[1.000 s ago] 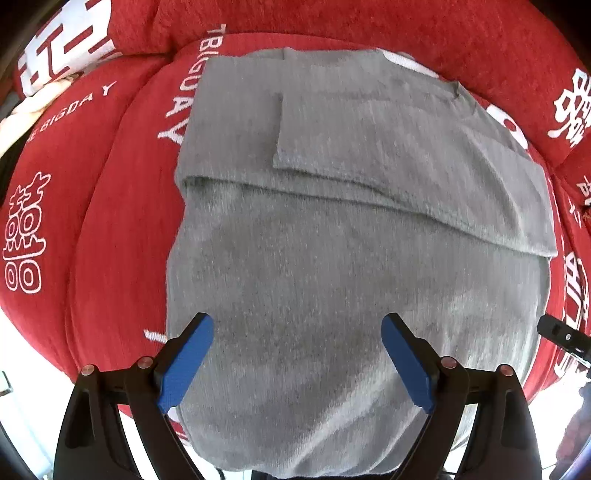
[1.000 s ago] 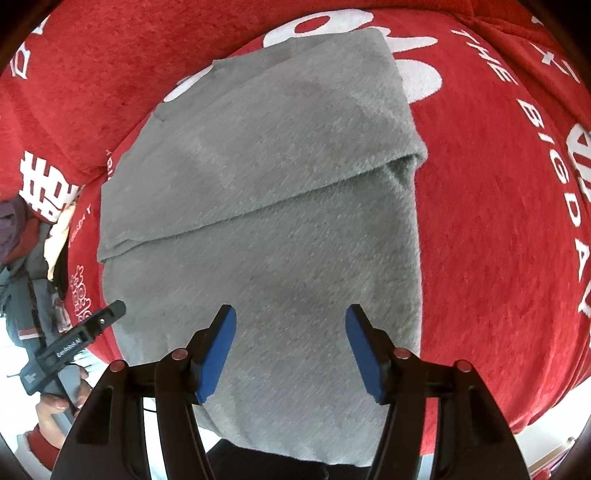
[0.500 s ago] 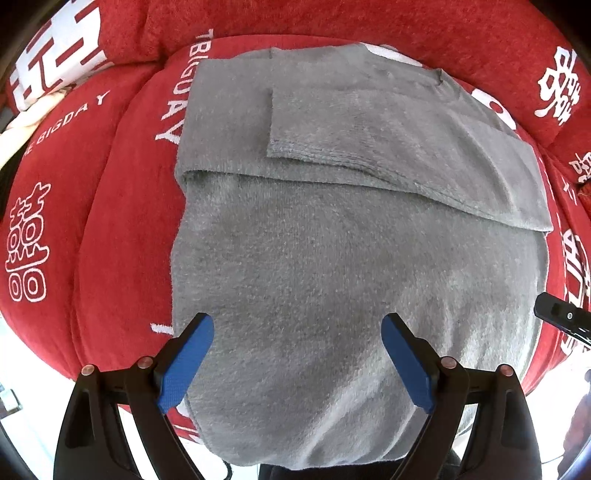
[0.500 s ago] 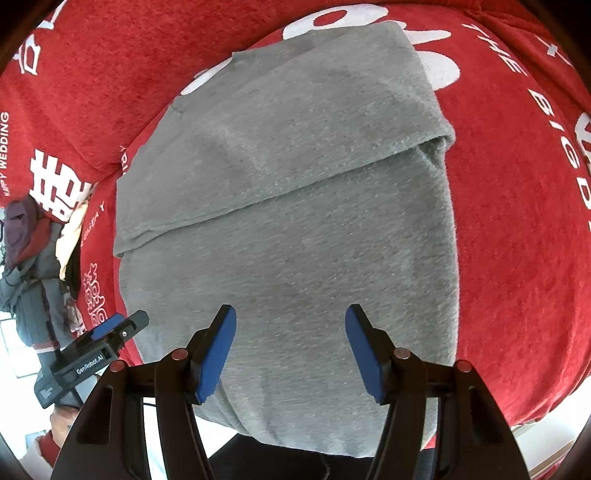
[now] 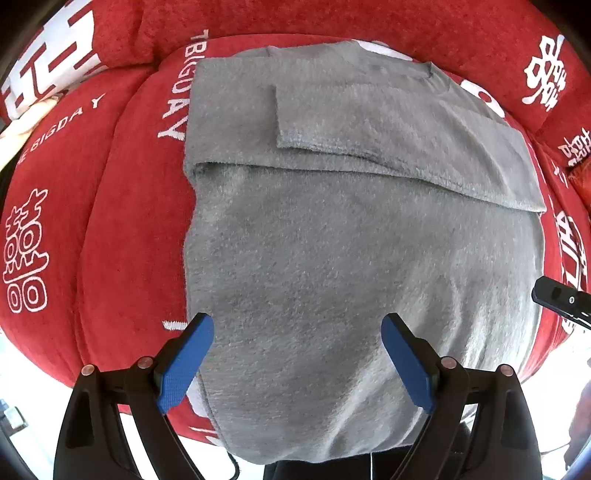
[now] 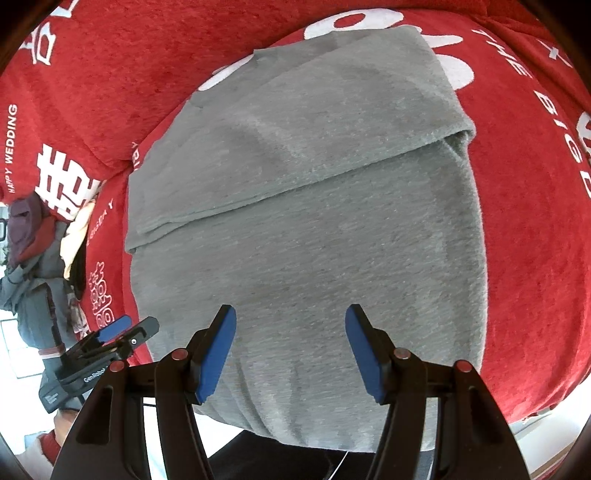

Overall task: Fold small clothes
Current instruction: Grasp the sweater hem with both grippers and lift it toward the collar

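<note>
A grey knit garment lies flat on a red cushion, its far part folded over with a sleeve laid across the top. Its near hem hangs over the cushion's front edge. It also shows in the right wrist view. My left gripper is open and empty, hovering above the garment's near part. My right gripper is open and empty, also above the near part. The left gripper shows at the lower left of the right wrist view; the right gripper's tip shows at the left wrist view's right edge.
The red cushion bears white letters and symbols and rises into a back cushion behind the garment. A pile of dark clothes lies to the left in the right wrist view. Bright floor shows below the cushion's front edge.
Both grippers have drawn back and shifted slightly over the garment; they stay open. The garment has not moved.
</note>
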{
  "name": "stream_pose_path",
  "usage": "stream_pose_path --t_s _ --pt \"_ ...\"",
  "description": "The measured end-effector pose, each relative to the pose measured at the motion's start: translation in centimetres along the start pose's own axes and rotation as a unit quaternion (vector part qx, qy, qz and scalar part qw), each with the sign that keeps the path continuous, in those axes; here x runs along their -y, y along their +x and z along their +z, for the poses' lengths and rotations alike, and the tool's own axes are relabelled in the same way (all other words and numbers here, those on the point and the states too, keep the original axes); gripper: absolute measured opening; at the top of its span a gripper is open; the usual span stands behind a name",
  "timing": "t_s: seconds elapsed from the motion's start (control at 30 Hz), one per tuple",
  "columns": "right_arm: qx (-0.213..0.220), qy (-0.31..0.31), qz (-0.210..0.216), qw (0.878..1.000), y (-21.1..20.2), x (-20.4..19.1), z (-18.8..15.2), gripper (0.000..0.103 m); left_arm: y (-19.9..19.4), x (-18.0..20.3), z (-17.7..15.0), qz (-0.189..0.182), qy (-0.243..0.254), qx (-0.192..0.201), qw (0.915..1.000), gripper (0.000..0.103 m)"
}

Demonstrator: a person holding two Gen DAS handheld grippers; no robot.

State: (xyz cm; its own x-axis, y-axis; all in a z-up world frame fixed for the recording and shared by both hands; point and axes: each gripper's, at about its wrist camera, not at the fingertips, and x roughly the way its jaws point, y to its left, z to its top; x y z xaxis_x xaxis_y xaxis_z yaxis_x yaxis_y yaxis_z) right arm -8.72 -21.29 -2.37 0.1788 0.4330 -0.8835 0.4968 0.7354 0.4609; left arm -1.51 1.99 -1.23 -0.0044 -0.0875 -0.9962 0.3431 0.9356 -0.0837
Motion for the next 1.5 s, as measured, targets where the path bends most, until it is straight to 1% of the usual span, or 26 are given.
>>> stream_pose_path --t_s 0.1,0.2,0.3,0.4,0.57,0.73,0.87,0.97,1.0,1.1,1.17,1.23,1.3,1.37,1.43,1.5 --pt "0.002 0.006 0.007 1.000 -0.1 0.2 -0.3 0.065 0.2 0.1 -0.1 -0.009 0.010 -0.001 0.9999 0.092" --pt "0.005 0.008 0.009 1.000 -0.6 0.8 -1.0 0.065 0.2 0.1 -1.0 -0.020 0.023 -0.001 0.9995 0.092" --pt "0.003 0.004 0.006 1.000 -1.2 1.8 -1.7 0.065 0.0 -0.1 -2.1 -0.034 0.024 -0.003 0.9991 0.092" --pt "-0.008 0.008 0.000 1.000 -1.8 3.8 -2.6 0.065 -0.1 -0.3 -3.3 -0.044 0.023 -0.005 0.9988 0.092" --pt "-0.032 0.024 0.017 0.999 -2.0 7.8 -4.6 0.065 -0.4 -1.3 -6.4 -0.050 0.019 -0.008 0.9986 0.092" --pt "-0.067 0.011 0.033 0.997 -1.1 10.7 -7.4 0.065 0.2 -2.0 -9.5 -0.052 0.004 -0.025 0.9983 0.092" --pt "-0.085 0.006 0.060 0.995 -0.5 12.7 -9.9 0.065 0.8 -2.1 -12.0 -0.066 -0.007 -0.037 0.9971 0.092" --pt "-0.103 0.001 0.079 0.992 0.1 14.1 -11.7 0.065 1.9 -2.6 -14.1 -0.085 -0.030 -0.059 0.9942 0.092" --pt "-0.110 -0.002 0.088 0.990 0.4 14.6 -12.3 0.065 2.2 -2.9 -14.7 -0.087 -0.038 -0.062 0.9936 0.092" --pt "-0.118 -0.018 0.097 0.988 1.2 15.6 -13.7 0.066 3.4 -3.3 -16.4 -0.090 -0.057 -0.067 0.9920 0.092" --pt "-0.122 -0.021 0.104 0.987 1.8 16.3 -14.3 0.066 4.1 -2.4 -16.5 -0.077 -0.057 -0.069 0.9930 0.092" --pt "-0.122 -0.022 0.112 0.986 2.6 17.0 -14.9 0.066 4.4 -2.3 -17.0 -0.063 -0.057 -0.064 0.9943 0.092" --pt "-0.125 -0.022 0.115 0.985 3.5 17.4 -15.3 0.066 4.4 -2.7 -17.6 -0.064 -0.065 -0.058 0.9942 0.092" --pt "-0.127 -0.027 0.124 0.984 4.5 17.2 -15.5 0.066 4.8 -3.1 -18.2 -0.063 -0.070 -0.059 0.9938 0.092" --pt "-0.138 -0.035 0.129 0.981 5.7 16.9 -15.8 0.066 5.5 -4.4 -19.0 -0.067 -0.071 -0.068 0.9928 0.092" --pt "-0.147 -0.046 0.138 0.978 6.4 16.3 -16.0 0.066 6.5 -4.0 -18.9 -0.080 -0.075 -0.081 0.9906 0.092"
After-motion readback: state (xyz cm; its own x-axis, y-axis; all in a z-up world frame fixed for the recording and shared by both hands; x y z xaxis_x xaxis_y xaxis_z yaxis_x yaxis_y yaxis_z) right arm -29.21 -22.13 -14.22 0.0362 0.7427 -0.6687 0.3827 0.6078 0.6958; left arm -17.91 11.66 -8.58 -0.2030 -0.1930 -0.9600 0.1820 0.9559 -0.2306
